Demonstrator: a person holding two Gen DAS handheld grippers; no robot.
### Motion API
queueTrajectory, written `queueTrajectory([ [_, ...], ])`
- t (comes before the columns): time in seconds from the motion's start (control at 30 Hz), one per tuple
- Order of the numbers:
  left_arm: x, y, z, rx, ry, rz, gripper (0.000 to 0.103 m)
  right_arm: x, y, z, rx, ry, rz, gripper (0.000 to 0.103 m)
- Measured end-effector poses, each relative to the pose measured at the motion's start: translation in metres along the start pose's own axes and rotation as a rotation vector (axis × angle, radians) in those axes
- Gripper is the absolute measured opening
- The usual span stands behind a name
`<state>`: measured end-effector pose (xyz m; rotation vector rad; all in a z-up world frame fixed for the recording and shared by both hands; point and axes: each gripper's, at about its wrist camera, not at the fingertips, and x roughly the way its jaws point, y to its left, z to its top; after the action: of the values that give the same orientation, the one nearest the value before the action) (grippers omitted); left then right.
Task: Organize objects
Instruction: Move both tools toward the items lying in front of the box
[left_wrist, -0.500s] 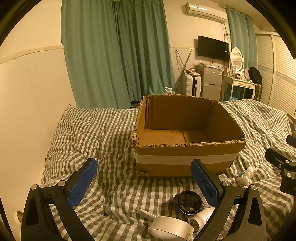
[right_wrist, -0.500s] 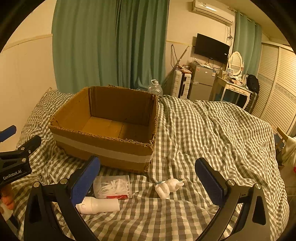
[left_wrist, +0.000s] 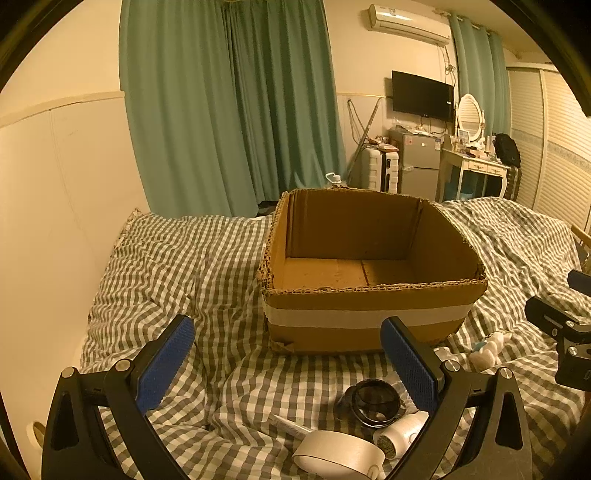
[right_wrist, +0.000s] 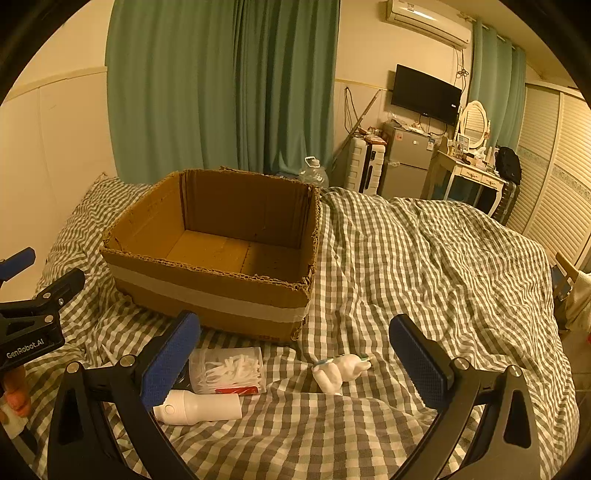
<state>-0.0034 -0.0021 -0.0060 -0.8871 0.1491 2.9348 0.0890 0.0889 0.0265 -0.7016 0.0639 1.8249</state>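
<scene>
Checked bedding (left_wrist: 177, 266) covers the bed, with a cardboard box (left_wrist: 369, 295) standing open ahead of both grippers. Spread wide and holding nothing, the left gripper (left_wrist: 291, 363) has a black lens (left_wrist: 375, 402) and a white roll (left_wrist: 338, 452) lying just beneath its right finger. Equally spread, the right gripper (right_wrist: 295, 363) has a clear tub of white sticks (right_wrist: 227, 369) and a white cylinder (right_wrist: 199, 406) by its left finger, with a small white figurine (right_wrist: 338, 371) lying between its fingers.

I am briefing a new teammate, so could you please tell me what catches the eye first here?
An open brown cardboard box with a white tape band sits mid-bed on the green checked quilt. In front of it lie a clear tub of white picks and a small white figurine.
</scene>
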Motion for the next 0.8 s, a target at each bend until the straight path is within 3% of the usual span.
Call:
queueTrajectory([
  [0.8,-0.0073,-0.0059,0.0008,0.015,0.003,-0.054,0.103,-0.0016,0.0008,0.0018,-0.002,0.005,0.001,0.103],
])
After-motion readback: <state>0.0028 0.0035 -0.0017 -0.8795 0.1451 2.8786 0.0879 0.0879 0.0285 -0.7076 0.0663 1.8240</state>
